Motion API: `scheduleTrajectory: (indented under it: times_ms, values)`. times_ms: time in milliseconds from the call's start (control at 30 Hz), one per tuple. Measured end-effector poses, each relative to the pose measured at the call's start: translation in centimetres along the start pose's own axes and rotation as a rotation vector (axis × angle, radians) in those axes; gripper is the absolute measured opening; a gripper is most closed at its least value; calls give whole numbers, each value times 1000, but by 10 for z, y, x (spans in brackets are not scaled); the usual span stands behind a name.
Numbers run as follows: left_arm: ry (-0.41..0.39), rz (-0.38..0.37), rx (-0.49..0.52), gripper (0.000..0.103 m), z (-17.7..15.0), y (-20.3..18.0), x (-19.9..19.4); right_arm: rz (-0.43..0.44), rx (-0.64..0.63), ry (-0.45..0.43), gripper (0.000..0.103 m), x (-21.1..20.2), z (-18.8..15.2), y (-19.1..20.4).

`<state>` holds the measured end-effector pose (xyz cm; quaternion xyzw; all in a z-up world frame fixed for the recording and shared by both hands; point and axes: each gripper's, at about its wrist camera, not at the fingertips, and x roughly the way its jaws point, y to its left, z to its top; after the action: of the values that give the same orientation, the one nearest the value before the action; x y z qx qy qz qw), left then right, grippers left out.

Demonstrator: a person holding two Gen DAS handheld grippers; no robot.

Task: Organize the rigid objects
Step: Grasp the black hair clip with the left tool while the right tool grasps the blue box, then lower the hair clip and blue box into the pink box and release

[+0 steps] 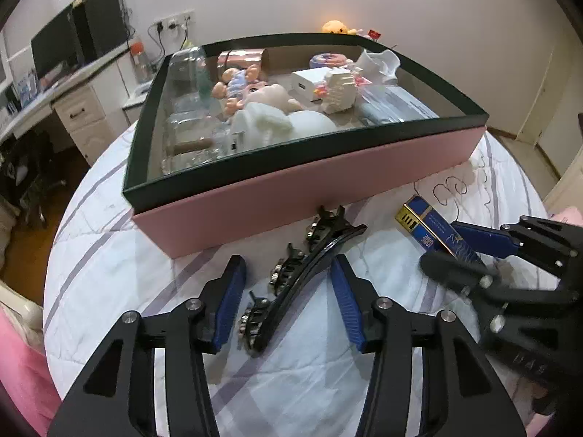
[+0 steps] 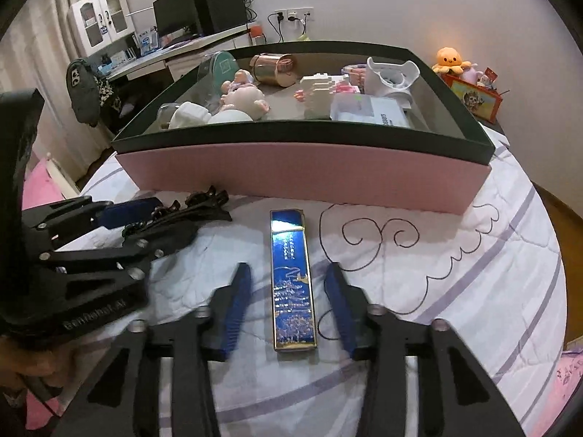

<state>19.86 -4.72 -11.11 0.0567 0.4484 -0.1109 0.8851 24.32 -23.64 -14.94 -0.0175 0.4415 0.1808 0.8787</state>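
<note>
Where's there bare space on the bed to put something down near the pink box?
Bare quilt lies right of the blue case, before the right end of the pink box. Another patch lies left of the hair clip, by the box's left corner. Crowded: inside the box, and around clip and case, where left gripper and right gripper sit.

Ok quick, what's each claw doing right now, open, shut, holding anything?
Left claw: open, straddling the black hair clip, not gripping it.
Right claw: open, the blue box between its pads, gaps both sides.

Hair clip (image 1: 309, 276) and lighter (image 2: 293, 280) before box (image 1: 328, 189)
</note>
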Motion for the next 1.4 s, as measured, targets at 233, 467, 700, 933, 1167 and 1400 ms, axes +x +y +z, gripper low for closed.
scheduleTrajectory:
  times_ms: [233,467,700,933,1167,1400]
  values:
    - [13,-101,-23,17,-3,-1,-7,25,32,-1,21,-9,-6,-5]
    - [0,-136,-68,17,-4,6,-21,41,57,-30,21,-27,-5,-10]
    - [-48,-131,-75,17,4,11,-41,58,63,-64,21,-41,-2,-9]
    - [-135,-113,-69,17,30,19,-73,62,42,-144,21,-66,30,-11]
    - [-221,-78,-75,17,77,33,-80,52,28,-224,21,-74,87,-18]
    - [-236,-76,-108,17,121,44,-58,72,44,-220,21,-45,139,-25]
